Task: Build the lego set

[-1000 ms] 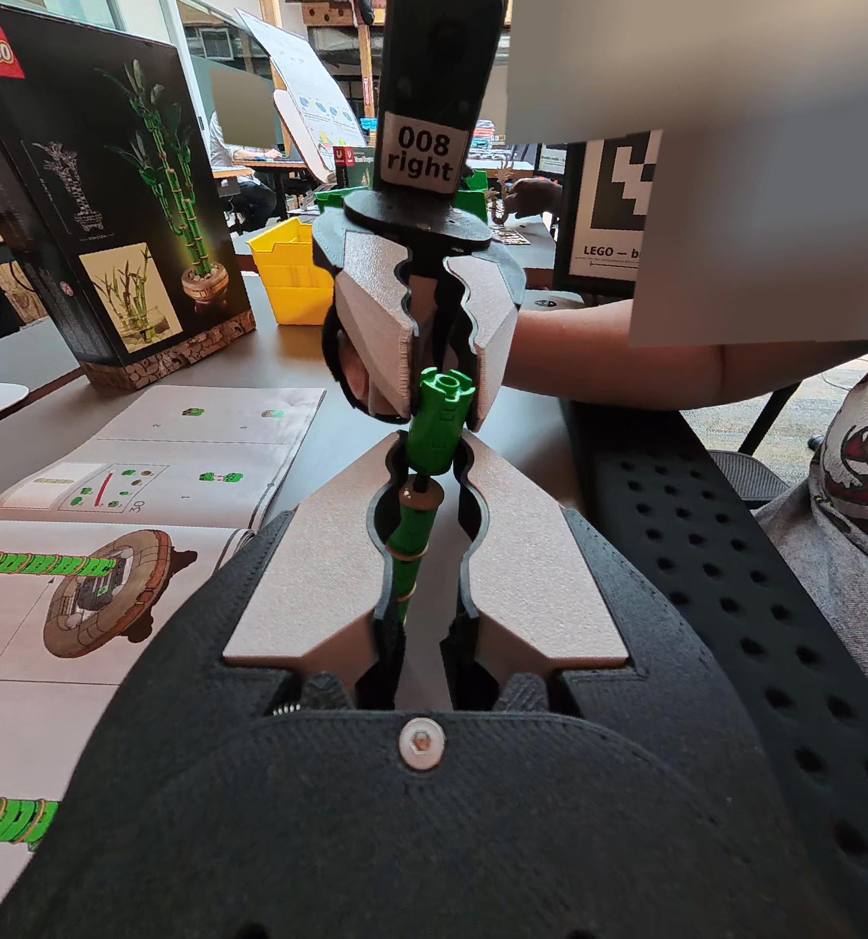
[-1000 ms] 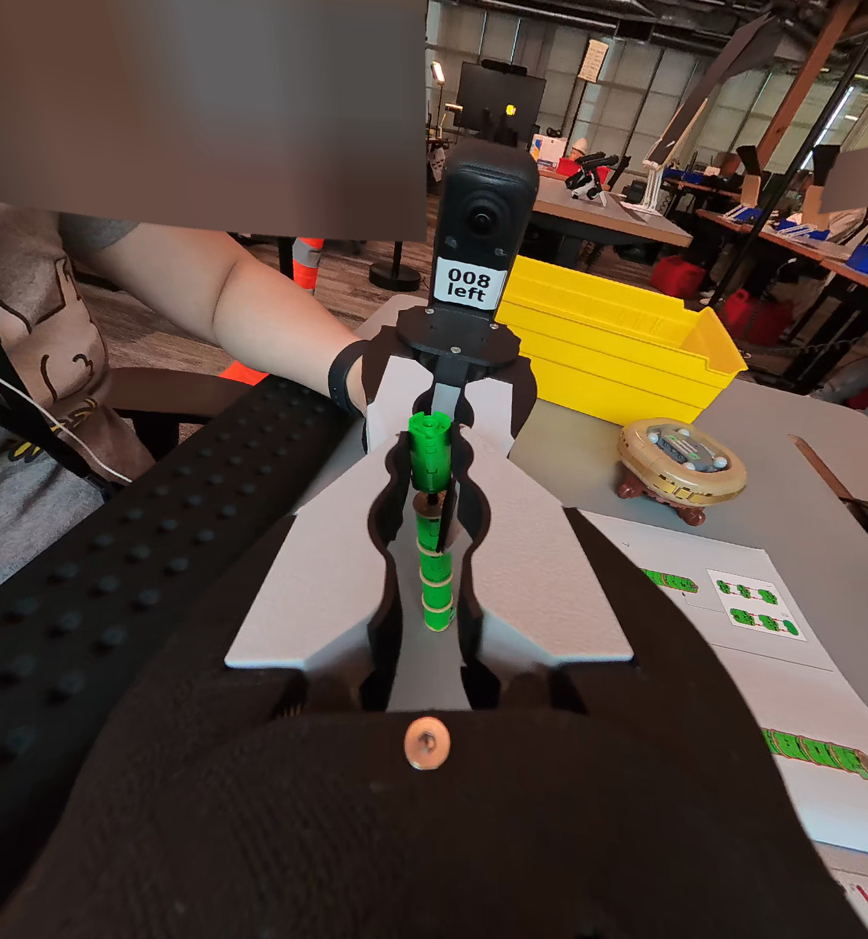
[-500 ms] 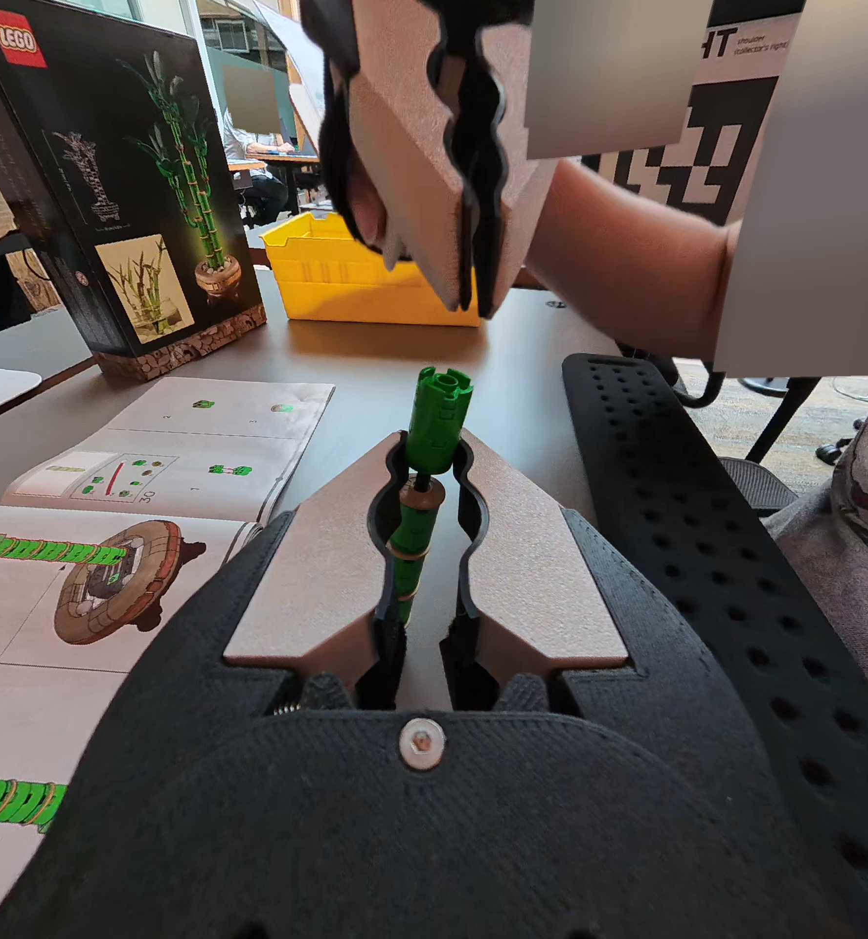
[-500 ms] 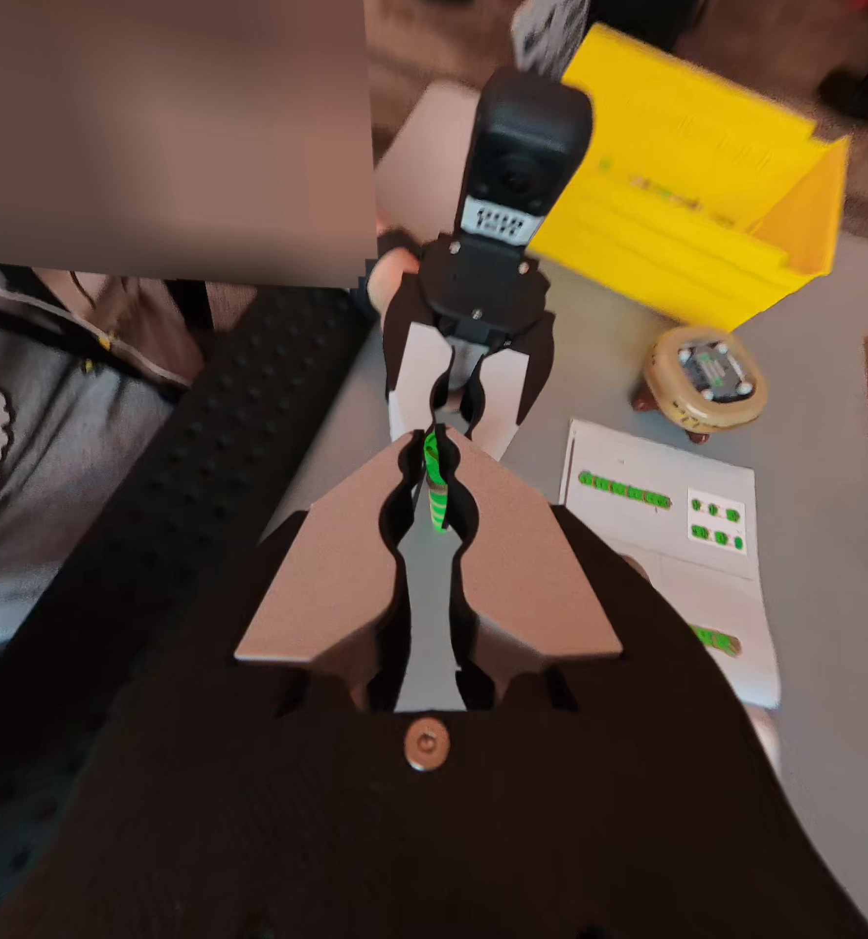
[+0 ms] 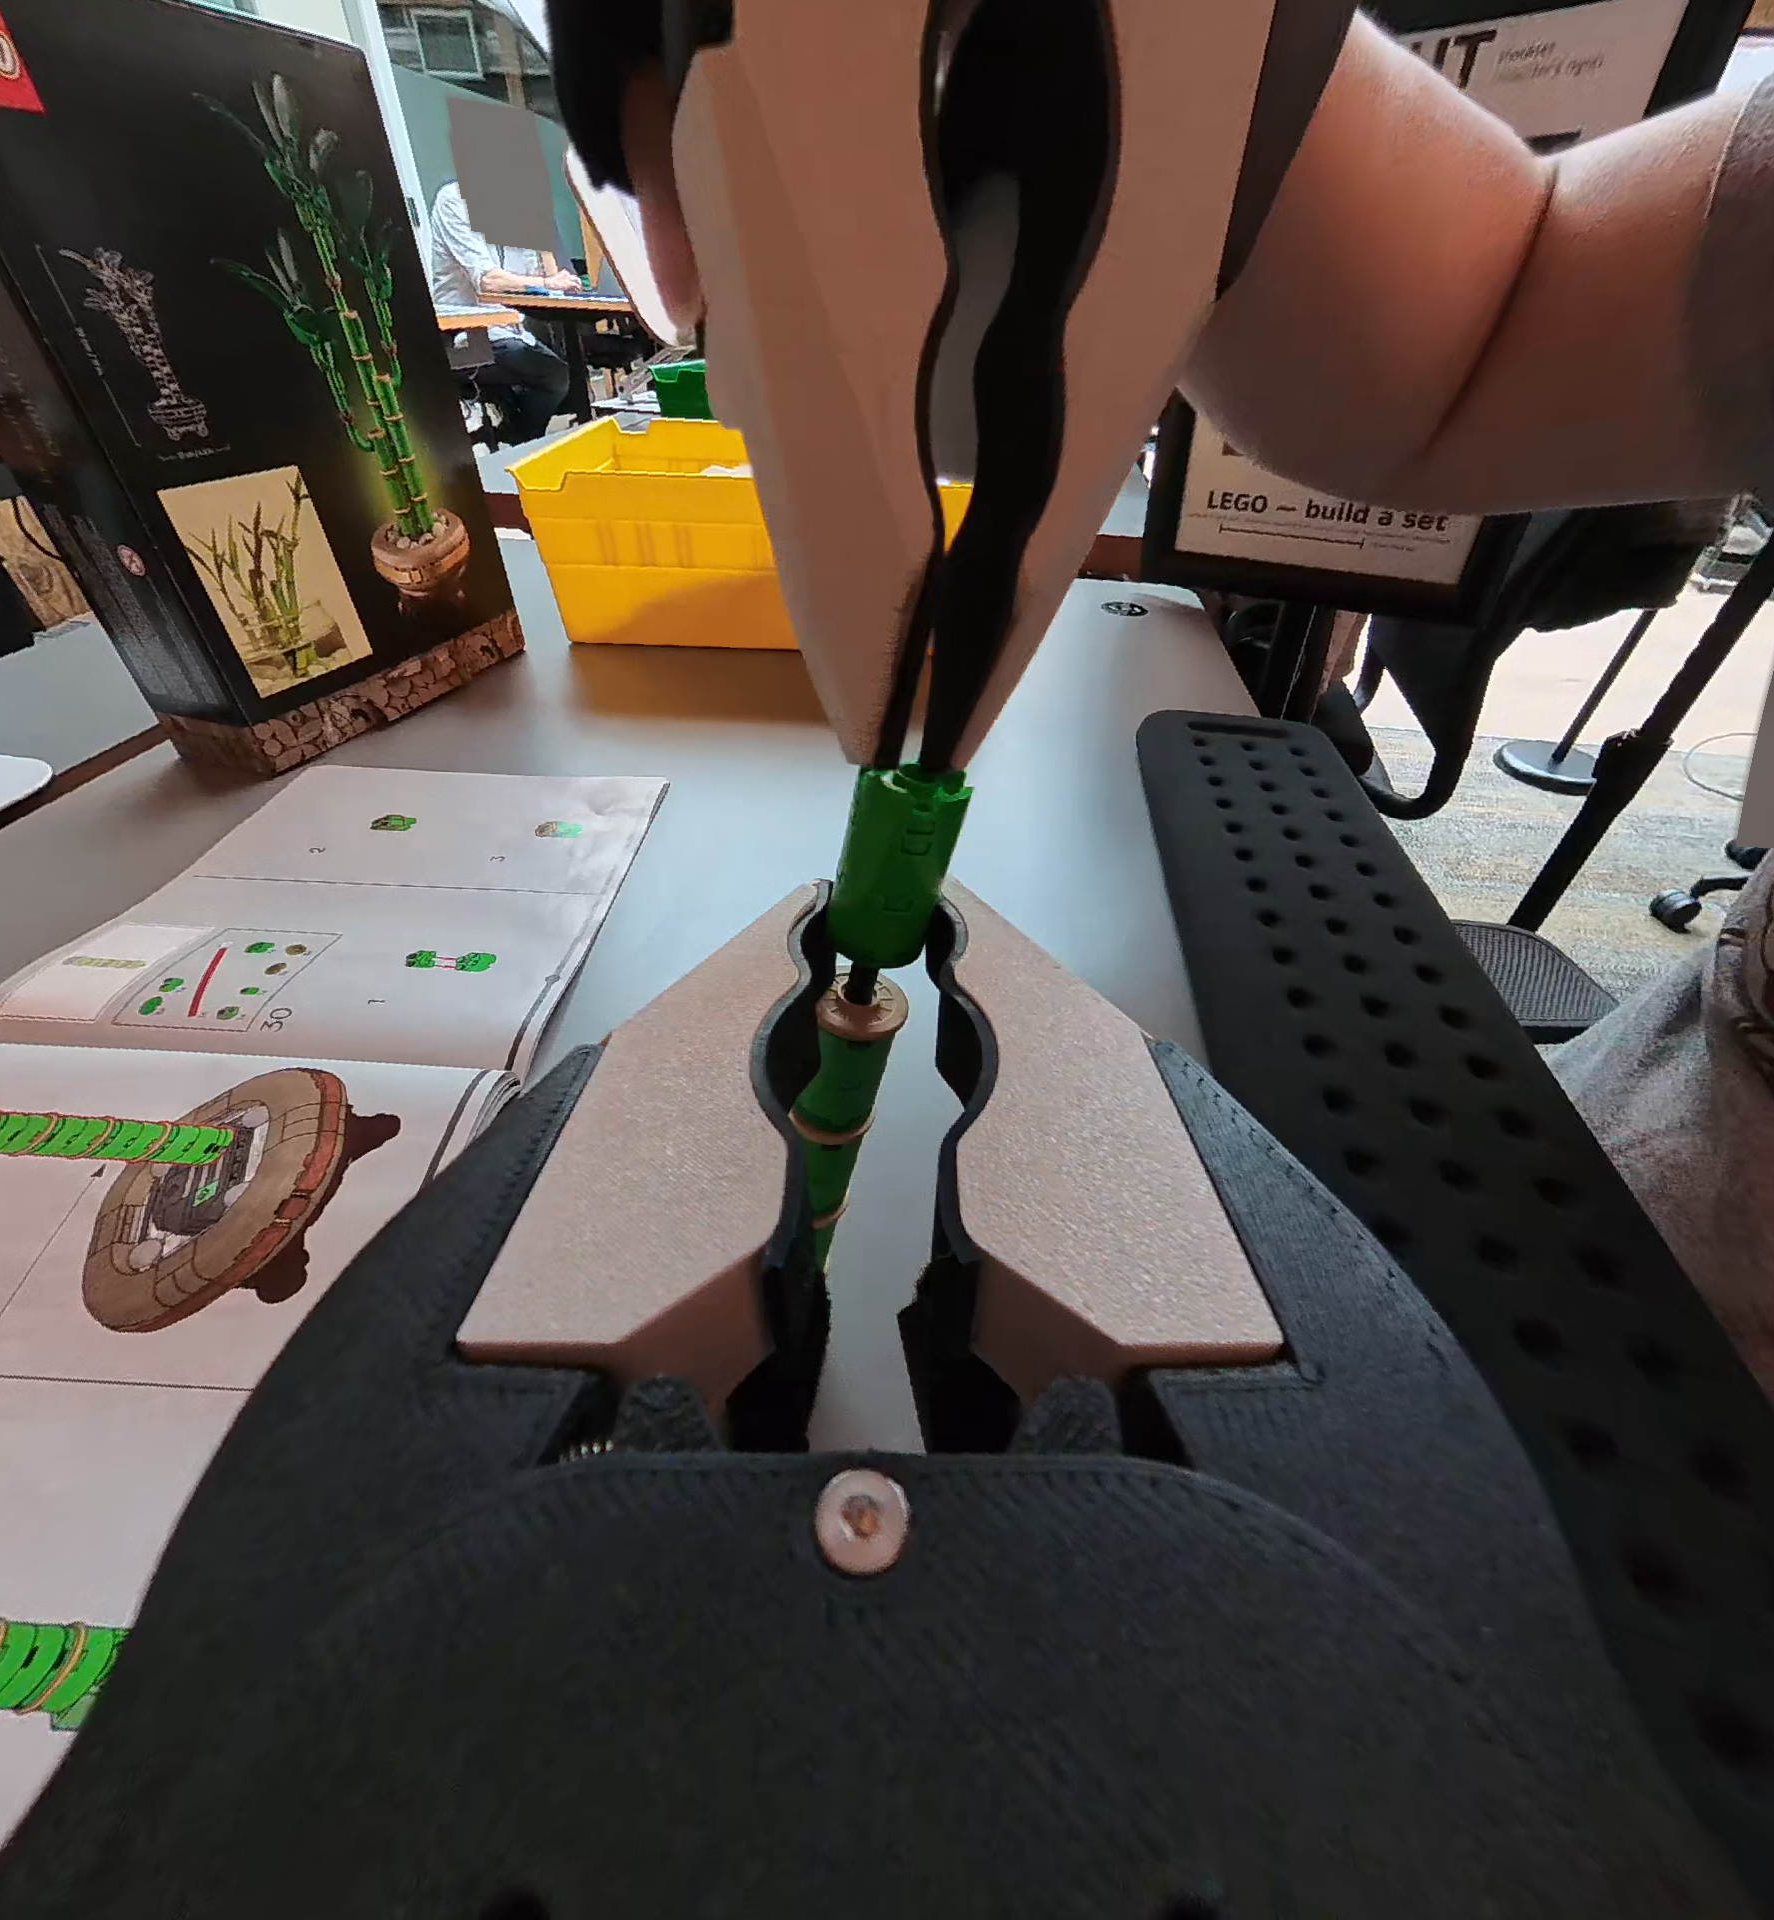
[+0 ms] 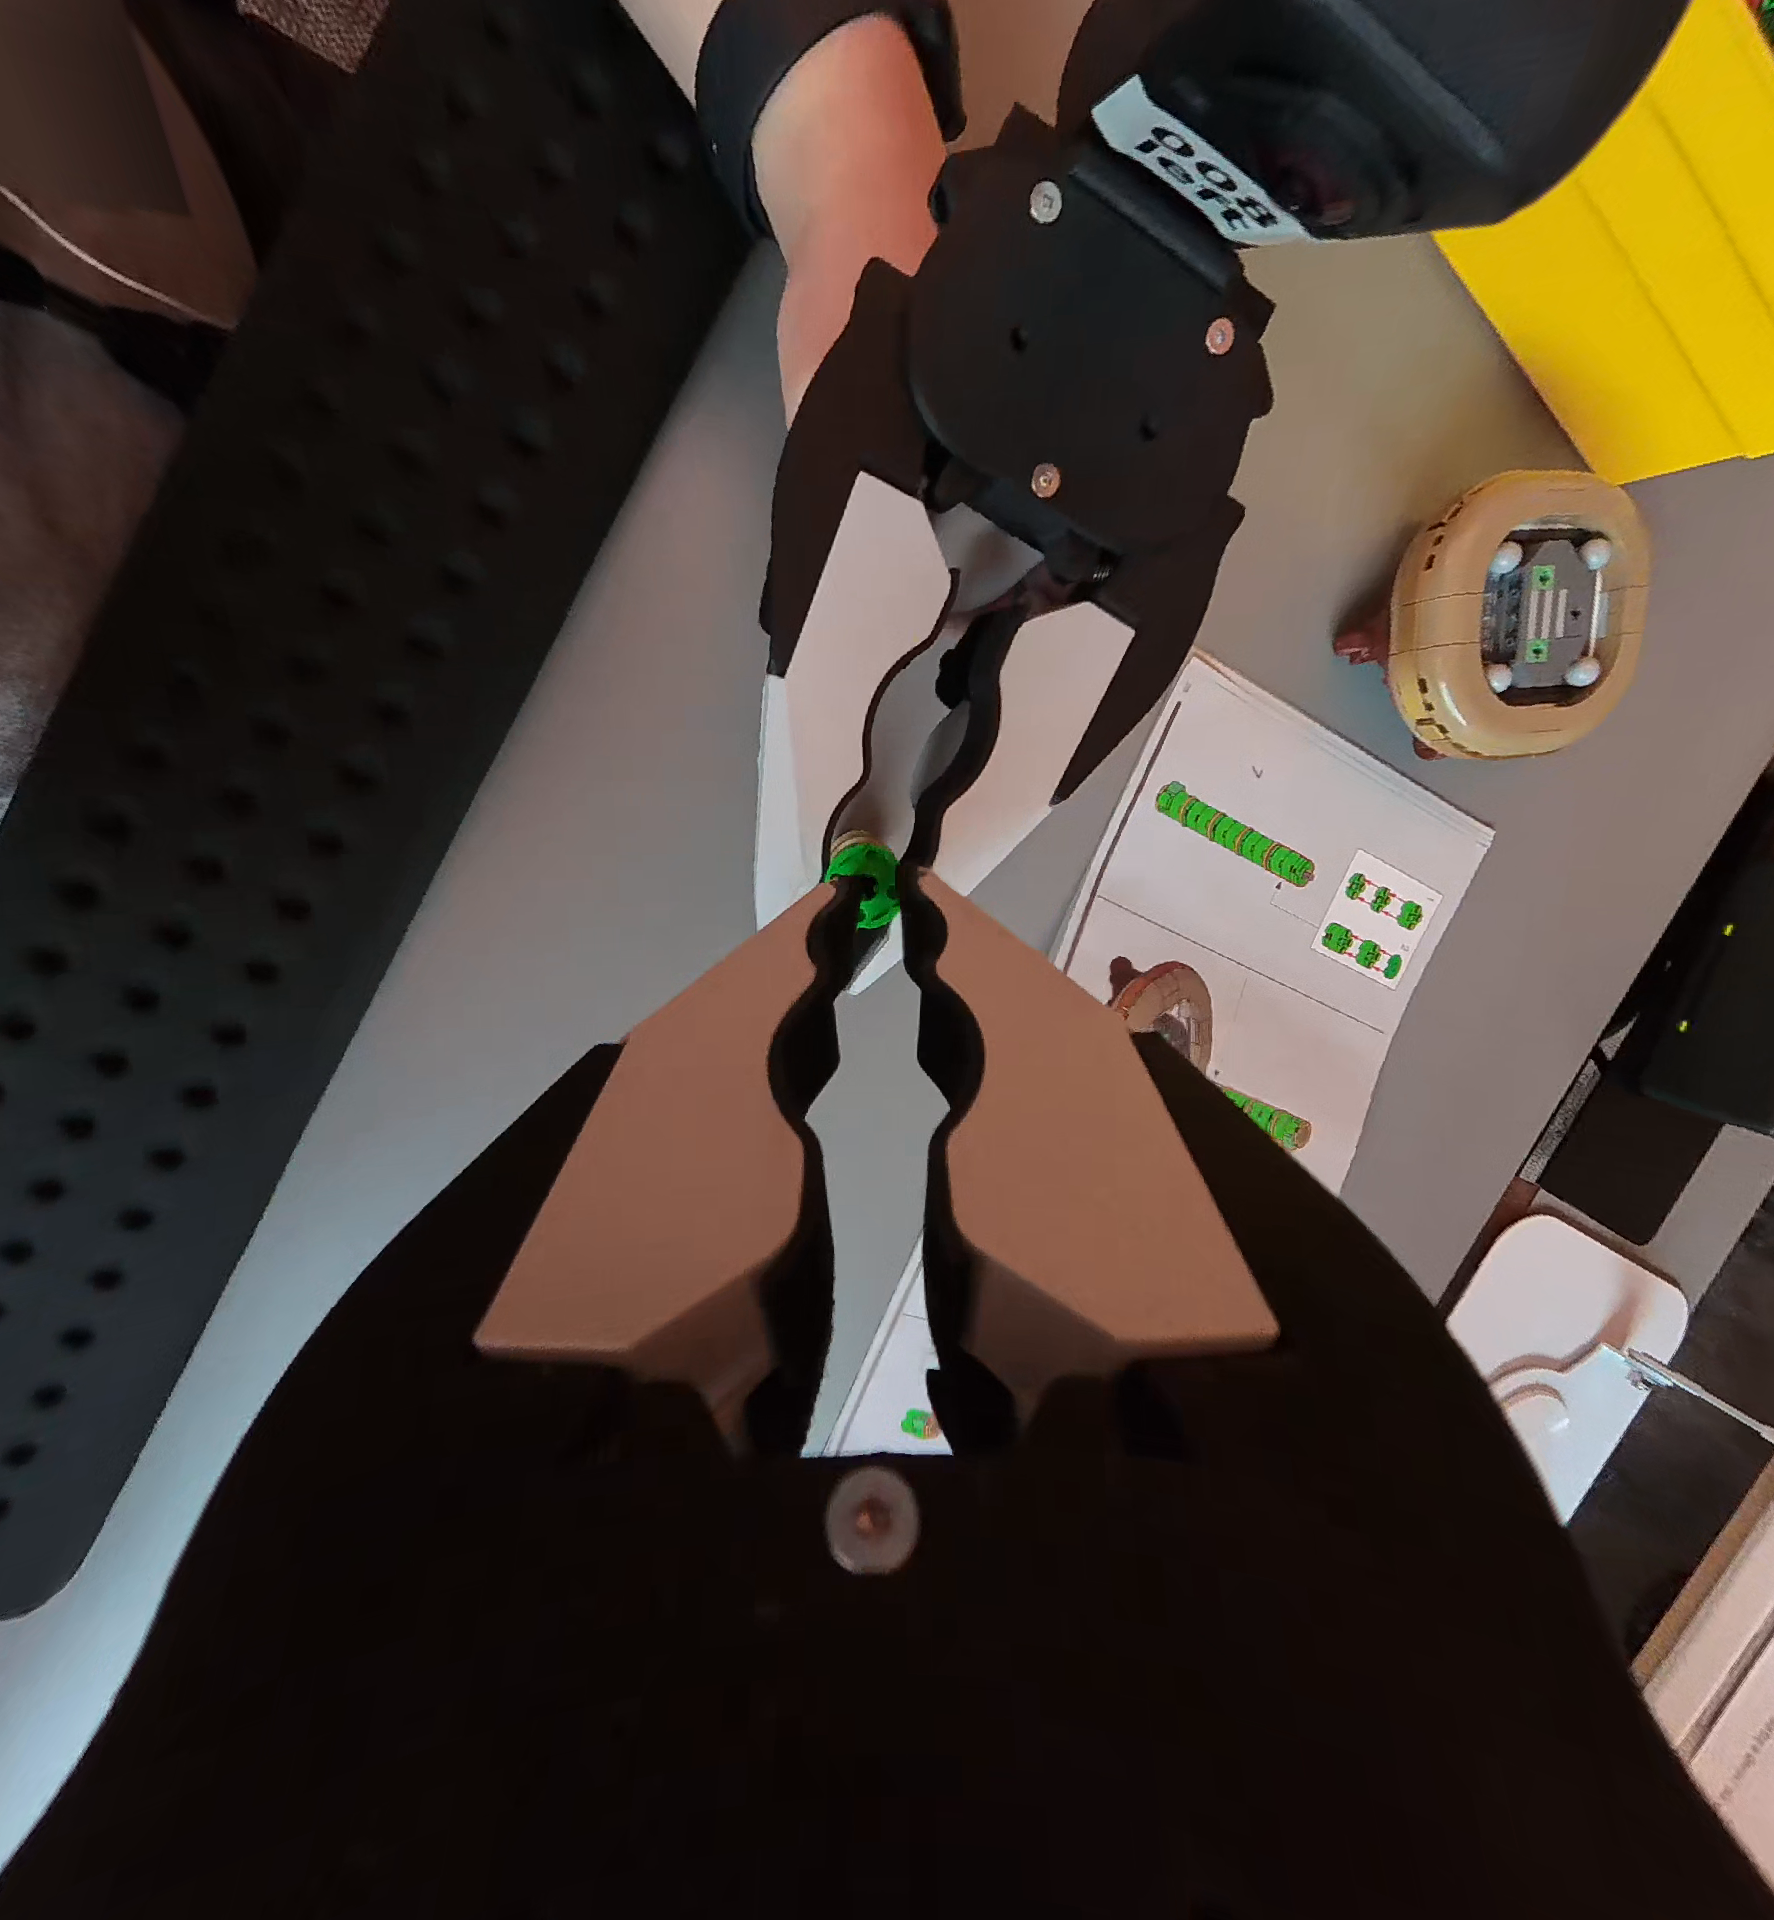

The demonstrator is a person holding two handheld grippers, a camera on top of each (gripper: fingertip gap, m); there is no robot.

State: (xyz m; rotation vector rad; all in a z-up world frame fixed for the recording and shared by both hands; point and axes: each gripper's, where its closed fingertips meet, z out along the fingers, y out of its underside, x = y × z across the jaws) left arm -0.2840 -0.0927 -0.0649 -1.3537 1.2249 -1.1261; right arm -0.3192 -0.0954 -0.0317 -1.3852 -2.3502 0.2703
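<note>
Grey worktop (image 5: 737,727), one yellow bin (image 5: 654,540), one tan base (image 6: 1517,613); left gripper (image 5: 878,925) fingers clamp one green stalk (image 5: 847,1081); right gripper (image 5: 909,748) fingers nearly closed, tips pressing top green sleeve (image 5: 898,862); risk: off-axis push jams sleeve or bends stalk.

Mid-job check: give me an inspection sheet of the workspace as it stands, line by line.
Surface: grey table, open instruction booklet lying on it.
Job's things: green stalk; tan round base standing apart.
Clutter: yellow bin, set box, black perforated pad.
Grippers: left gripper shut on green stalk; right gripper shut, tips on the stalk's top end.
Cables: nothing seen.
Surroundings: other desks, a seated person behind.
</note>
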